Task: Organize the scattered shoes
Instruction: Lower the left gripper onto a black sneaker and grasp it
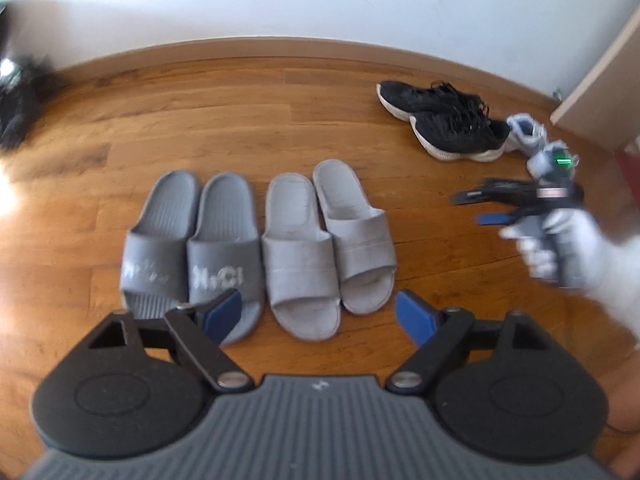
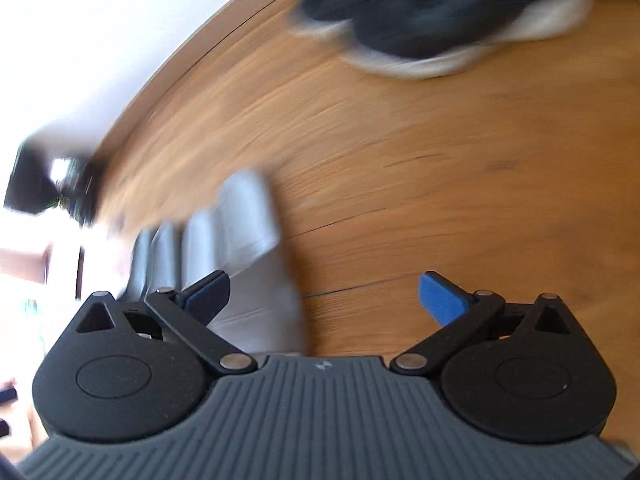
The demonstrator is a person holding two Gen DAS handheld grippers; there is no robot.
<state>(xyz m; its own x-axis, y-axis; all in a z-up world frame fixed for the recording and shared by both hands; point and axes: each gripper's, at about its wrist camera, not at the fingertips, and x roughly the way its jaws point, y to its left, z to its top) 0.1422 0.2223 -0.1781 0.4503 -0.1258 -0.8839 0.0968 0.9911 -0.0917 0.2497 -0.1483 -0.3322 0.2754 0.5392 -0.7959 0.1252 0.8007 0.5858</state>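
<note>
Left wrist view: left tool wide, empty, above two slipper pairs: dark grey slippers, light grey slippers, side by side on floor; black sneakers near wall.
Right wrist view: right tool wide, empty; blurred.

Shoes on the wood floor

Two dark gray slippers and two light gray slippers sit side by side mid-frame. Two black sneakers lie upper right, touching.
</note>
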